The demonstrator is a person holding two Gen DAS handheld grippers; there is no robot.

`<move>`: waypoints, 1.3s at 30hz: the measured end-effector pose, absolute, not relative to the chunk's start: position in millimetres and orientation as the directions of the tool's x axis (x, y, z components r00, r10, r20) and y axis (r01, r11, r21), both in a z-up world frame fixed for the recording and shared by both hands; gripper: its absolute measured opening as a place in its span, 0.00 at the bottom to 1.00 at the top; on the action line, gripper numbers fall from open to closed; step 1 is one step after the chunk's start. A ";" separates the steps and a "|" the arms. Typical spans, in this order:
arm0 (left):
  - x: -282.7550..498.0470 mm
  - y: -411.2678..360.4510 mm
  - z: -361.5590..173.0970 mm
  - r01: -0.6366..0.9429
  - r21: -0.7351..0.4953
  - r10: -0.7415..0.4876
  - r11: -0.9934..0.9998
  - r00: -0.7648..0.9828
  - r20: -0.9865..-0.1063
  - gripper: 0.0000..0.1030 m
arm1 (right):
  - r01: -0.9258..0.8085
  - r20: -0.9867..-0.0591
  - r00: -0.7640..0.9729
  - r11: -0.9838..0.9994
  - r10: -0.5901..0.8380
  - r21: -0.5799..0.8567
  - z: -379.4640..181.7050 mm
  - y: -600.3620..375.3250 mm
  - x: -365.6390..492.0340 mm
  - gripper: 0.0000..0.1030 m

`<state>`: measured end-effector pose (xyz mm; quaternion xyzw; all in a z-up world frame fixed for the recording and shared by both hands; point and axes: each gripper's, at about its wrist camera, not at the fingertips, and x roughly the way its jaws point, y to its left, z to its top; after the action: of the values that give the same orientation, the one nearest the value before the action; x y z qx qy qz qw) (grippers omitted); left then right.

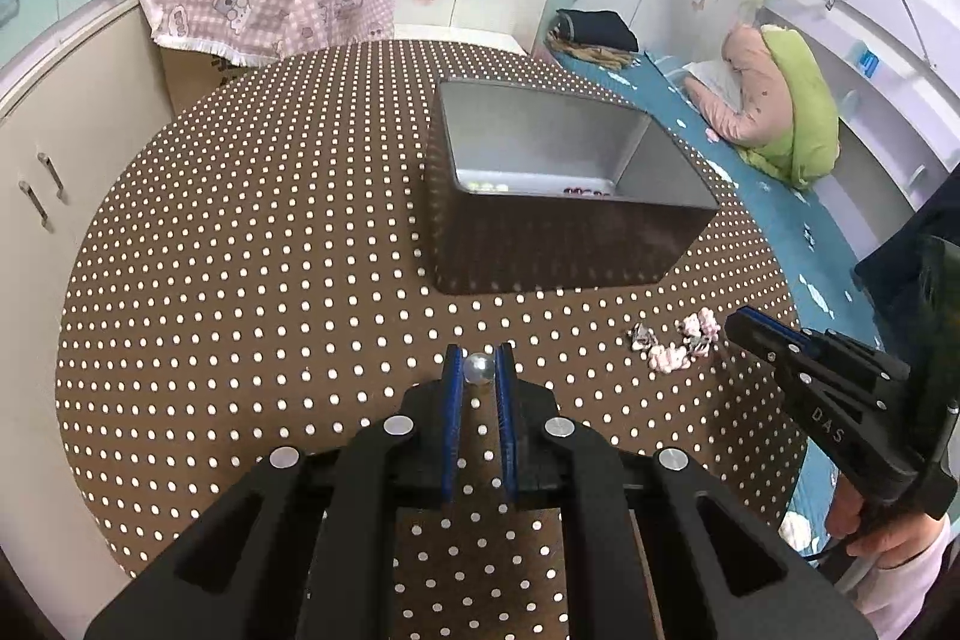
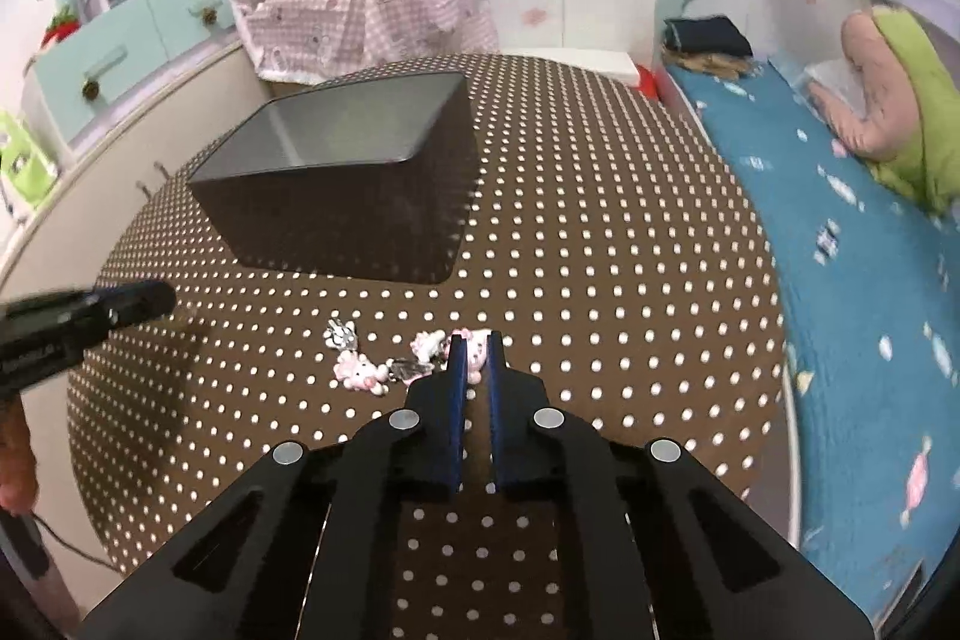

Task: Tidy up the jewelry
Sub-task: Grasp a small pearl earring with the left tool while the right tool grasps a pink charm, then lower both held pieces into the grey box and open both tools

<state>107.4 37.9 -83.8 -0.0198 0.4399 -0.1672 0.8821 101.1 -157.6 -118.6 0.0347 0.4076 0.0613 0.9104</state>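
On the dotted brown tabletop (image 1: pixel 240 280), toward twelve o'clock from the left hand-held gripper (image 1: pixel 479 370), a dark open box (image 1: pixel 558 232) with a few small beads lying on its pale floor against the near wall. Between the blue pads of that left hand-held gripper, clamped, a silver bead (image 1: pixel 478 367), raised just above the cloth. At three o'clock from it, a scatter of pink and white charms (image 2: pixel 384 358) on the tabletop, the right hand-held gripper (image 2: pixel 472 349) pinched together on one pink charm (image 2: pixel 476 352) at the right end of the scatter, apart from the box.
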 end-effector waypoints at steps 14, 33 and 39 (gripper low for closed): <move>109.3 38.7 -86.4 0.267 -0.197 -0.317 0.943 0.548 -0.774 0.09 | -0.069 -0.748 0.653 0.993 0.119 0.097 -122.1 -144.1 117.3 0.59; 120.0 44.3 -72.4 0.271 -0.217 -0.338 0.938 0.570 -0.749 0.09 | -0.010 -0.707 0.704 0.996 0.068 0.086 -96.5 -154.8 118.0 0.22; 127.7 32.5 -44.1 0.313 -0.205 -0.361 0.928 0.608 -0.707 0.09 | -0.036 -0.650 0.756 0.996 0.081 0.083 -58.5 -151.7 128.3 0.22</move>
<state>127.7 32.5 -44.1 -0.0301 0.4009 -0.1880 0.8961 128.3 -151.7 -58.5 0.0327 0.3480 0.0313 0.9364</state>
